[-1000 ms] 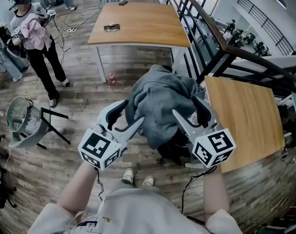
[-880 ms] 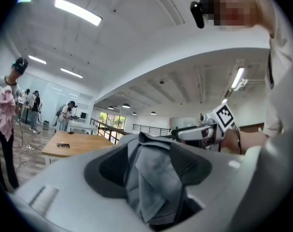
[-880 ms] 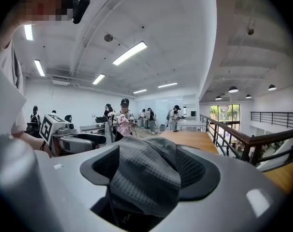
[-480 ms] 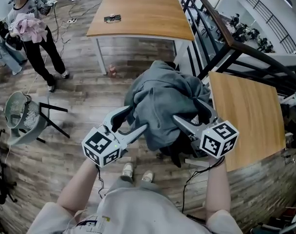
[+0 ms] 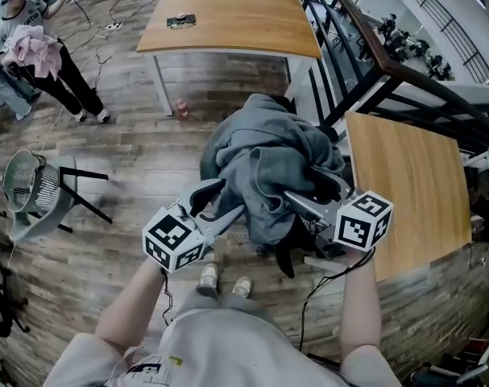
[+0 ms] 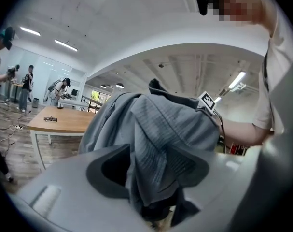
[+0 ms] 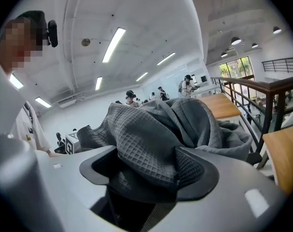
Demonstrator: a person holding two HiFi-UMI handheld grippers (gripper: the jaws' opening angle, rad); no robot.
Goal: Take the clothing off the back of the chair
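Observation:
A grey waffle-knit garment is heaped over the back of a dark chair, which it mostly hides. My left gripper reaches into the garment's left side. Its jaws are closing, with a hanging fold between them; the fold lies against the right jaw and a dark gap shows at the left jaw. My right gripper is at the garment's right side. Its jaws are closing too, with bunched cloth draped over and between them, again with a gap at the left jaw.
A long wooden table stands beyond the chair and a second wooden table is close on the right. A dark railing runs between them. A tipped mesh chair lies left. A person stands at the far left.
Both grippers have come down and in against the garment, so that cloth now lies between each pair of jaws. The person at the far left has drifted toward the picture's edge.

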